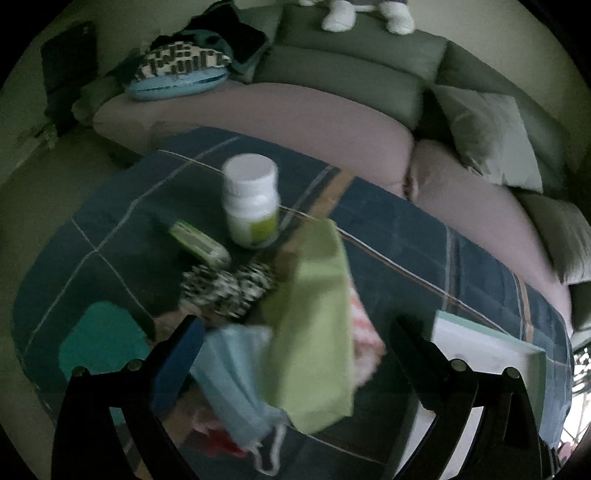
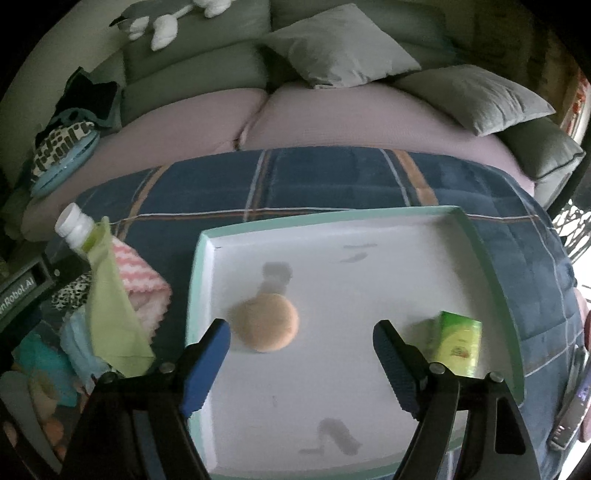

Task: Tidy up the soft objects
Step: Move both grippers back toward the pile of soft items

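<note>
Tray: white tray with a mint-green rim lies flat on the blue checked blanket, right under the right gripper.
Inside the tray: a round tan puff sits near the left side, and a small green box sits near the right side. They are well apart.
Right gripper: its jaws are spread wide over the tray and pinch nothing. The puff shows between them, a little farther off.
Left gripper: the left gripper is spread wide too, above the pile of soft things. Its pads press on nothing. The picture is blurred here.
Soft pile: beside the tray on its left lie a light green cloth, a pale blue face mask, a pink and white cloth, a teal cloth and a black and white spotted cloth. The green cloth lies on top of the mask and the pink one.
Behind the pile: a small green packet lies flat, and a white bottle with a green label stands upright just past it.
Far back: a pink sofa seat with grey cushions.
On the sofa: a patterned blue pillow at the left end and white soft toys on top of the back.
</note>
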Demonstrator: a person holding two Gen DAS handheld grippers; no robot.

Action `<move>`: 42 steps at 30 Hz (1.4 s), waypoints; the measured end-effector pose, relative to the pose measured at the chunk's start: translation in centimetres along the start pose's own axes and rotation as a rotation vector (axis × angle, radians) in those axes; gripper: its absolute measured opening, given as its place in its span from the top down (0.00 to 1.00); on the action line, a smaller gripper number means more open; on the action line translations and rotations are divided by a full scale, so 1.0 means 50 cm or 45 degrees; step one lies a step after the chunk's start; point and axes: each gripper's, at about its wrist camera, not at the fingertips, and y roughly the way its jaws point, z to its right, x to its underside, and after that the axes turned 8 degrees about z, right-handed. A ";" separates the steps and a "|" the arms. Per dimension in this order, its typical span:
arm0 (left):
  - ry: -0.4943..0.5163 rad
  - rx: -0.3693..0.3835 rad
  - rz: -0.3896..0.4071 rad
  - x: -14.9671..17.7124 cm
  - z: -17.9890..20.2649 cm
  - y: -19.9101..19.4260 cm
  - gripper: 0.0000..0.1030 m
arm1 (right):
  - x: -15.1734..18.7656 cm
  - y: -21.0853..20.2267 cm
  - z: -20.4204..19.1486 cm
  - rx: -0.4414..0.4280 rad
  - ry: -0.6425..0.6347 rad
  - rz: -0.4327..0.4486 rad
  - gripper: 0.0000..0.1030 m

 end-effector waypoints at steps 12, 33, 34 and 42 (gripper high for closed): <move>-0.028 -0.080 -0.014 -0.052 -0.079 0.026 0.03 | -0.002 0.018 -0.101 -0.064 -0.029 0.008 0.20; 0.088 -0.105 -0.117 -0.107 -0.132 0.076 0.03 | 0.011 0.055 -0.161 -0.082 -0.009 -0.019 0.20; 0.085 -0.101 -0.123 -0.108 -0.134 0.079 0.03 | 0.010 0.059 -0.157 -0.096 0.010 -0.024 0.20; 0.090 -0.069 -0.165 -0.121 -0.153 0.114 0.03 | 0.010 0.078 -0.185 -0.144 0.002 -0.029 0.20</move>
